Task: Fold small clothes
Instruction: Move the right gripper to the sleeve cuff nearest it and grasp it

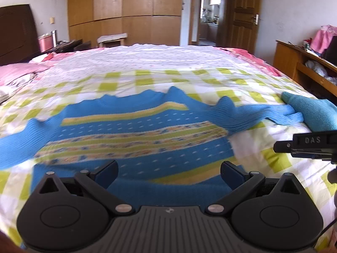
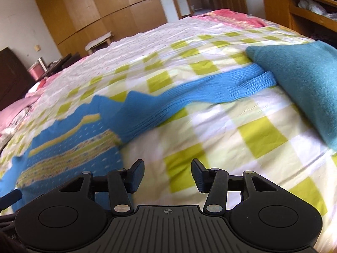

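You are at the start of the fold, with the blue sweater spread flat on the checked bedspread and both your left gripper and right gripper spread wide and empty (its right sleeve reaches the folded teal garment), so next, I judge, you take hem or sleeve.

The sweater lies spread on the bed, directly ahead of and partly beneath the left tongs. One sleeve extends to the right of the left tongs, its end touching the folded garment that lies farther right on the bed. The right tongs sit over bare bed cover, with the sweater body to their left, the sleeve ahead, and the folded garment ahead to the right. The wardrobe stands beyond the far edge of the bed. The shelf unit stands right of the bed.
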`<state>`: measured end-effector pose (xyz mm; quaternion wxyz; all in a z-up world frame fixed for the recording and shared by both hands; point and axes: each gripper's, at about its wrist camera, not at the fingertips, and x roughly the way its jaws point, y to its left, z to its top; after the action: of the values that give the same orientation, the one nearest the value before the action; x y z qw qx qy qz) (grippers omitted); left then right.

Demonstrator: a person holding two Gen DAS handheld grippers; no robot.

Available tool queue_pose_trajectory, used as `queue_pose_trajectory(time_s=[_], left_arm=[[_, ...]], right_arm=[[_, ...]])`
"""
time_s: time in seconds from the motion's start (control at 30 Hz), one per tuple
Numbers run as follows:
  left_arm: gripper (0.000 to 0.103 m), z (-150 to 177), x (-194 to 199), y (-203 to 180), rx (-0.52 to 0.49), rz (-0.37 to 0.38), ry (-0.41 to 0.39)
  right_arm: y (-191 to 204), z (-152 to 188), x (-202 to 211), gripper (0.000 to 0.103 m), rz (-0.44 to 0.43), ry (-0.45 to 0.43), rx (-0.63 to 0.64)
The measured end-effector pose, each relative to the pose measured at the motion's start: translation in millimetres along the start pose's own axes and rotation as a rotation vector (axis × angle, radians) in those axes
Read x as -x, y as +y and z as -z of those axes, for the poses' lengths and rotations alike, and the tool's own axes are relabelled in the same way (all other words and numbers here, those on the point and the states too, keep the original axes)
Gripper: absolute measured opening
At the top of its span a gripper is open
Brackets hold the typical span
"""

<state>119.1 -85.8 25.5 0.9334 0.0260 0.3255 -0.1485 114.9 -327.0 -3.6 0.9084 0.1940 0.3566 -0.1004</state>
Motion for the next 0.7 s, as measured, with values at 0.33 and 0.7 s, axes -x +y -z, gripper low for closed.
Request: queue_pose_trajectory(time_s=[0.33,0.7], left_arm=[[0.103,-6.4,-39.6,-29.8,-0.025,0.01,0.051],[0.103,-10.2,-65.0,-54.3,-0.046,0.052,0.066]], right_arm=[[-44.0,-18.5,-29.9,0.047,0.034,0.012,-0.096],[-96.8,-60.4,-57.3,0.047,0.126,-0.077,-0.258]])
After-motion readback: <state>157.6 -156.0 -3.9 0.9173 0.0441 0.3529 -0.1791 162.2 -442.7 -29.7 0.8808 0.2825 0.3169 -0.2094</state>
